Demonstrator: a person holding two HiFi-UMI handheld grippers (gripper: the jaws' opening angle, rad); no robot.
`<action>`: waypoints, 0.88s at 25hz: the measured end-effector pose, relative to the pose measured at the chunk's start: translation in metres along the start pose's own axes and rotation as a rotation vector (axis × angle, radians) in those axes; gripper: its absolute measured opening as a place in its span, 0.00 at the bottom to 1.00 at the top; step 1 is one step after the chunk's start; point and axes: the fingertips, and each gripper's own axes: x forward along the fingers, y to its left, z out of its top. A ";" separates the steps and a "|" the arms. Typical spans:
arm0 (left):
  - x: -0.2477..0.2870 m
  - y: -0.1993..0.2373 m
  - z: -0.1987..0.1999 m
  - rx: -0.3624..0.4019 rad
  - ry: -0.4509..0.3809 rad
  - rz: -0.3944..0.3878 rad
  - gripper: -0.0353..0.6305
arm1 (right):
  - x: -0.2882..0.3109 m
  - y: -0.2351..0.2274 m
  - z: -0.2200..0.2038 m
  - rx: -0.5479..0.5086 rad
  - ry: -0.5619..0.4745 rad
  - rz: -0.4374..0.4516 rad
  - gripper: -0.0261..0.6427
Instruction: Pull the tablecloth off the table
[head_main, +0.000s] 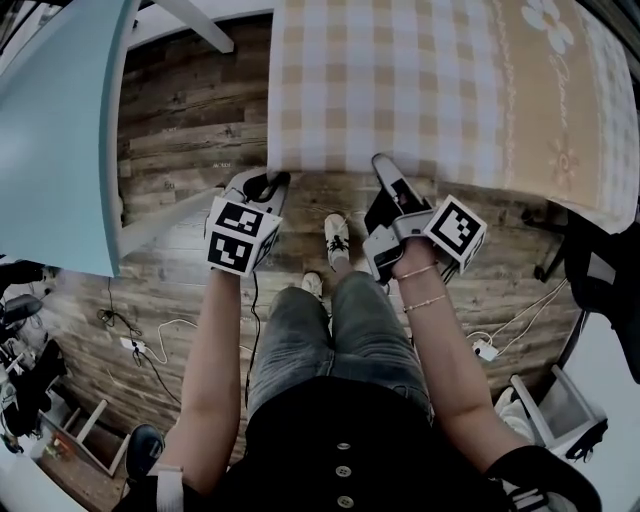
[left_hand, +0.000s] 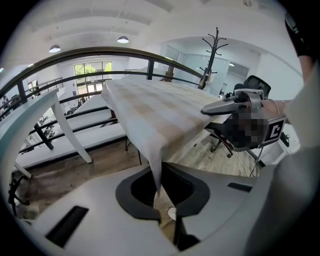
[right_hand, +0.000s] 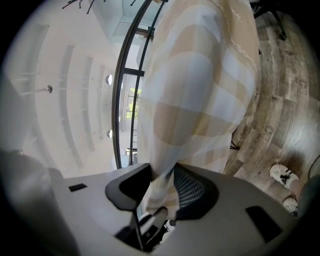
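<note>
Subject of inspection: the checked tablecloth (head_main: 440, 90) and how it lies relative to my two grippers. It is spread over the surface, which it hides, and its near hem hangs off the edge facing me. From that hem the cloth runs up and away in the head view. In the left gripper view it stretches lengthwise straight away from the jaws, so I judge its long axis points away from me.

The left gripper (head_main: 268, 182) sits at the near left corner of the cloth. Its jaws are closed tight, with the corner tip pinched between them (left_hand: 160, 187).

The right gripper (head_main: 385, 168) sits further right along the same hem. Its own view shows the jaws (right_hand: 162, 187) partly apart, with a fold of the hem hanging between them. The ribbed face of one pad is bare, so I judge that this side is not yet clamped.

Both grippers are level with each other on the near edge, neither nearer than the other. All of the cloth lies beyond them, so the pull has to come back toward me. I judge the right-hand grip must firm up first, or the cloth will drag off skewed from the left corner alone.
</note>
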 end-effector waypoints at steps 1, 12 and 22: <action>-0.007 0.000 -0.007 -0.002 -0.002 -0.006 0.09 | -0.001 0.002 -0.008 -0.009 -0.001 0.002 0.27; -0.033 -0.025 -0.013 -0.032 -0.056 -0.067 0.08 | -0.028 0.012 -0.014 -0.128 -0.059 -0.014 0.08; -0.061 -0.078 -0.034 0.011 -0.097 -0.089 0.08 | -0.085 -0.002 -0.026 -0.141 -0.122 -0.008 0.08</action>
